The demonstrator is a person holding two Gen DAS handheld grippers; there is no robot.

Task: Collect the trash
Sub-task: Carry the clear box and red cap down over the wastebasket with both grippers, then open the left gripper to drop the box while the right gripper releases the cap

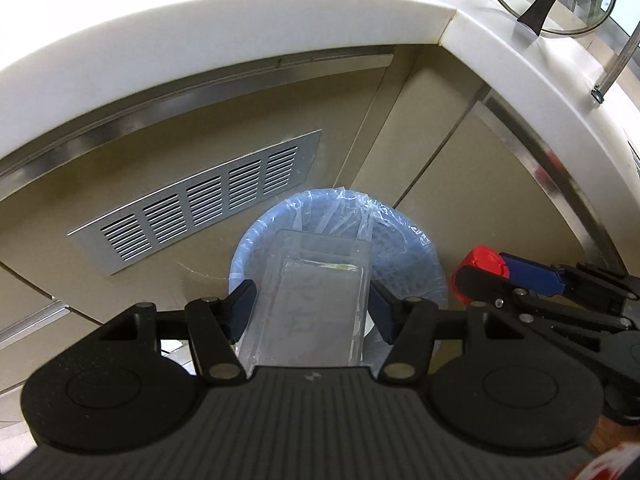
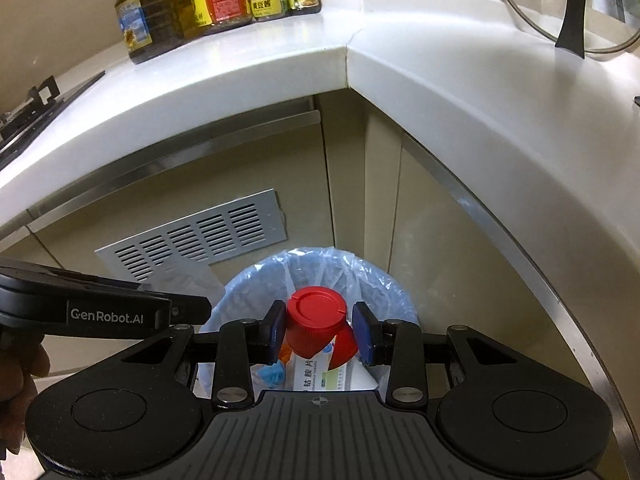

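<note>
Countertop corner (image 2: 348, 52) overhanging lined bin (image 2: 384, 280)

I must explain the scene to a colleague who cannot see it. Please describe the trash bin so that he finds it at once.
Follow the white L-shaped countertop to its inner corner and look down to the floor below it. There, right of the slotted metal vent in the beige cabinet front, stands the trash bin. It is the only round, pale blue thing, lined with a crinkled clear plastic bag.
</note>
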